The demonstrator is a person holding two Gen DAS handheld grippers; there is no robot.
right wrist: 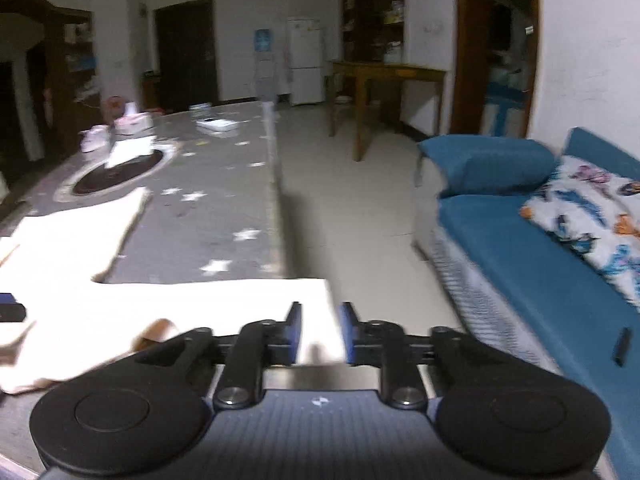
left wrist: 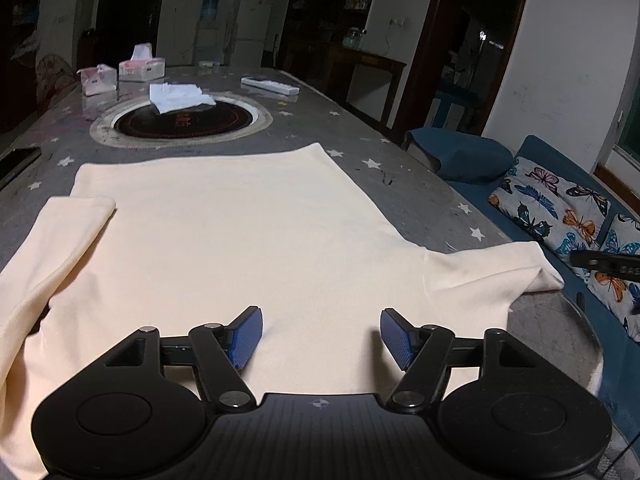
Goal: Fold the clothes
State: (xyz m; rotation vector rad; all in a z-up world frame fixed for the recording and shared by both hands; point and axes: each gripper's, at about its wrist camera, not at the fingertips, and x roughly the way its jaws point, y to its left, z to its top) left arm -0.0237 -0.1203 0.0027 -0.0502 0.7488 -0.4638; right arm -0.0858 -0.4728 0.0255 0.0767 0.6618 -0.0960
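A cream T-shirt (left wrist: 224, 232) lies flat on the grey star-print table (left wrist: 404, 184), hem far, both sleeves spread. My left gripper (left wrist: 321, 334) is open and empty, hovering above the shirt's near edge at its middle. In the right wrist view my right gripper (right wrist: 320, 334) is part-open, its blue pads (right wrist: 295, 332) either side of the end of the shirt's right sleeve (right wrist: 256, 300) at the table's right edge. The view is blurred and I cannot tell whether the pads touch the cloth. The right gripper also shows at the far right of the left wrist view (left wrist: 608, 264).
A round black hotplate (left wrist: 184, 122) with a white cloth (left wrist: 180, 96) sits mid-table. Tissue boxes (left wrist: 142, 66) and a white remote (left wrist: 270, 85) lie farther back. A blue sofa (right wrist: 532, 248) with a butterfly cushion (left wrist: 560, 204) stands right of the table.
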